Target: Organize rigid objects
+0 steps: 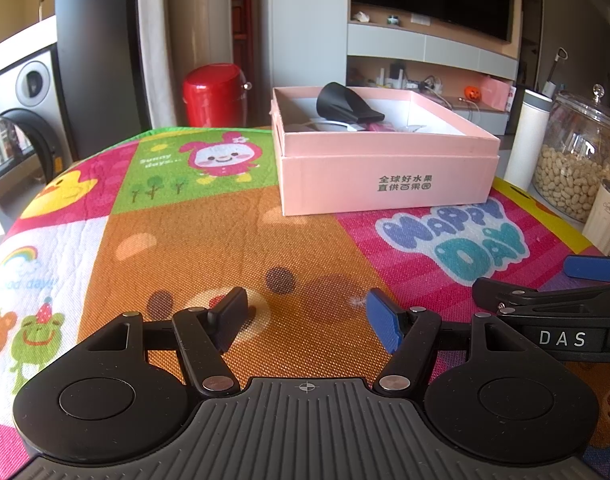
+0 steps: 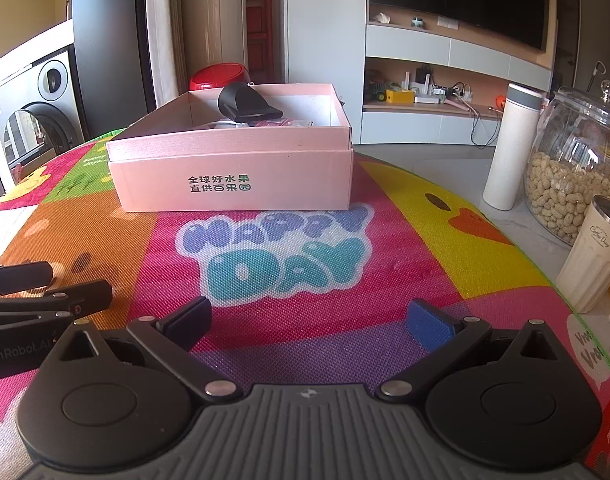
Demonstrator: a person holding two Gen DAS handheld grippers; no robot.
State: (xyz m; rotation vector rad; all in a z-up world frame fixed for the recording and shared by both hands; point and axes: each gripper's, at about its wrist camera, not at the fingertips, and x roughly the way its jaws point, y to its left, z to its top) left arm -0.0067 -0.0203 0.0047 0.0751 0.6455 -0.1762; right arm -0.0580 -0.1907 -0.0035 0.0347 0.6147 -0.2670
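**Both grippers empty over the mat, box behind them**

On the colourful cartoon-printed play mat point(image 1: 225, 240), the left gripper point(image 1: 307, 318) hovers low with its jaws spread wide, nothing between them. Behind it stands the open pink cardboard box point(image 1: 389, 178) with dark printed characters, holding a black plastic hair-dryer nozzle point(image 1: 347, 106) and smaller items too hidden to identify. The right gripper point(image 2: 309, 322) is likewise parted and empty. Further right stand a white cylindrical bottle point(image 2: 509, 148) and a clear glass jar of peanuts point(image 2: 573, 172).
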